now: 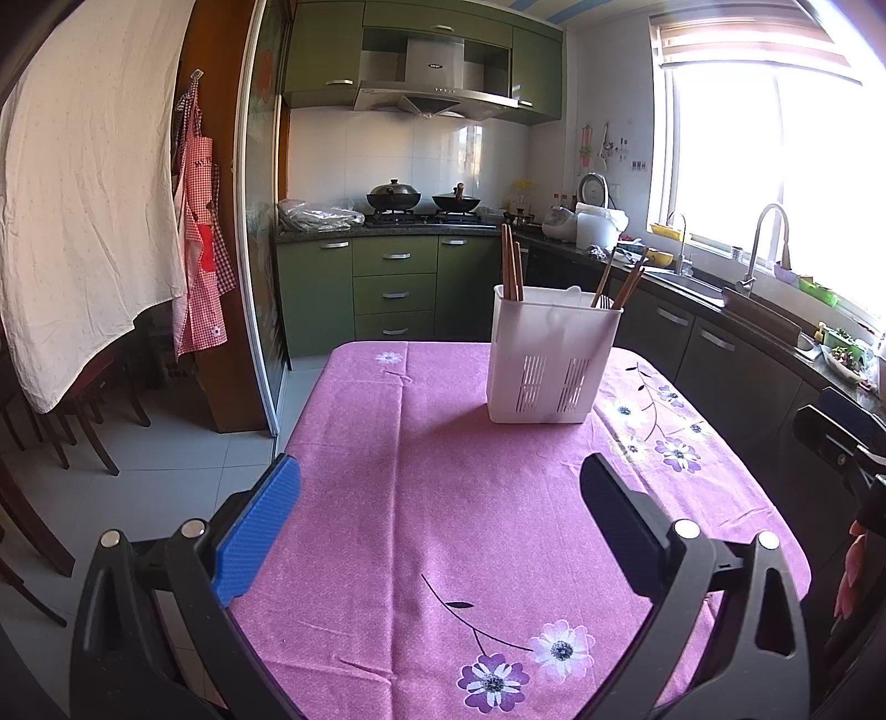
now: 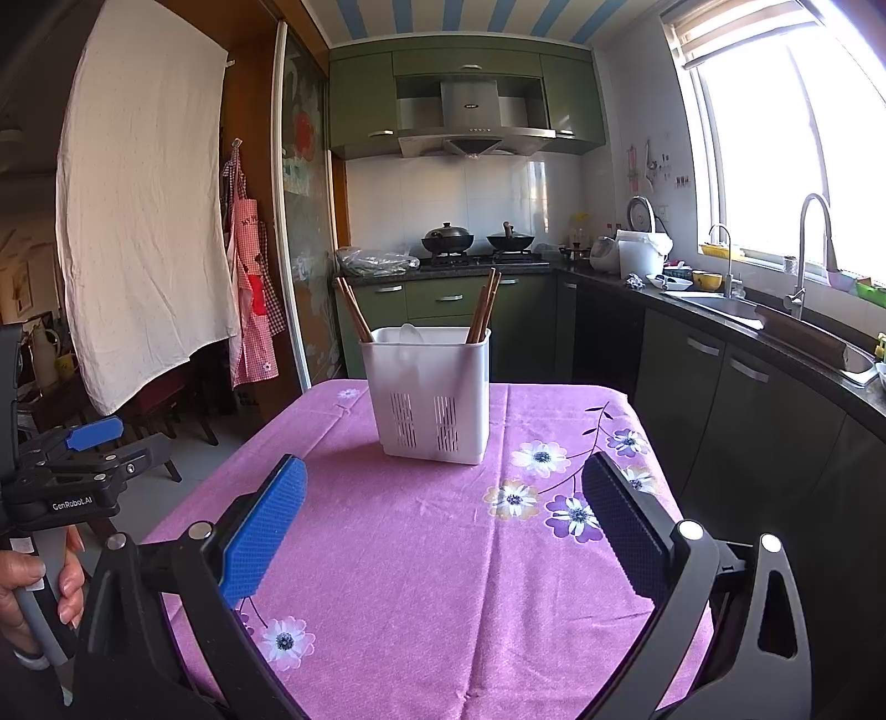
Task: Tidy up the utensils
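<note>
Both grippers — left, right — spread apart, empty. Chopsticks in the white holder look light, stiff, slick — pinch mid-shaft above the rim.

Pink-purple tablecloth, scattered with white and violet flowers on thin dark stems. A white utensil holder with slotted vents carries brown chopsticks. Each gripper shows one blue textured pad and one black. Behind: olive-green cabinets, a red-and-white checked apron, a blue-and-white striped ceiling.
</note>
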A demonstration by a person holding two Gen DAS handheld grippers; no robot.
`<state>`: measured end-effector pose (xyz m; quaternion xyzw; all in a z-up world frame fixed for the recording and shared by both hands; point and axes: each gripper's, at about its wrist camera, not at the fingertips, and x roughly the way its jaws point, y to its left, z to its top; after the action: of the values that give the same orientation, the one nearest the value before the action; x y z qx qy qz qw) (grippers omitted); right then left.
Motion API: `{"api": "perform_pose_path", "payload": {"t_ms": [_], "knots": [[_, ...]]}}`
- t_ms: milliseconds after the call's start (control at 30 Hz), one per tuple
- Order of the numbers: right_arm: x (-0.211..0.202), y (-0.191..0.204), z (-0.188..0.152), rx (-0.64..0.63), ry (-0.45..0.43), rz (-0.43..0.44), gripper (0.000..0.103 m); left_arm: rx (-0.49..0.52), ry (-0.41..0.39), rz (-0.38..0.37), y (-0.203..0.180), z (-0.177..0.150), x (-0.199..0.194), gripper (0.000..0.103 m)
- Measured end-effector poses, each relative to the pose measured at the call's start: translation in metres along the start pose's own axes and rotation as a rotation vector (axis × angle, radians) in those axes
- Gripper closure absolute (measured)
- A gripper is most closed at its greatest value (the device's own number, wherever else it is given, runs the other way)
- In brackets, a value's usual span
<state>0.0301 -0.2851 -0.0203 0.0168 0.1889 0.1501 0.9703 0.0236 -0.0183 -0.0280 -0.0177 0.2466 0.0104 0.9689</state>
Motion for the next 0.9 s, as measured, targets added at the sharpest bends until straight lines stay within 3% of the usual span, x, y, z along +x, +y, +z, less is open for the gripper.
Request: {"api": "perform_pose_path", "payload": {"t_ms": [900], "knots": [[0.0031, -0.0025, -0.0014, 0.002, 0.011, 0.007, 0.005, 0.001, 0.018, 0.021, -0.0034, 0.003, 0.0036, 0.007]]}}
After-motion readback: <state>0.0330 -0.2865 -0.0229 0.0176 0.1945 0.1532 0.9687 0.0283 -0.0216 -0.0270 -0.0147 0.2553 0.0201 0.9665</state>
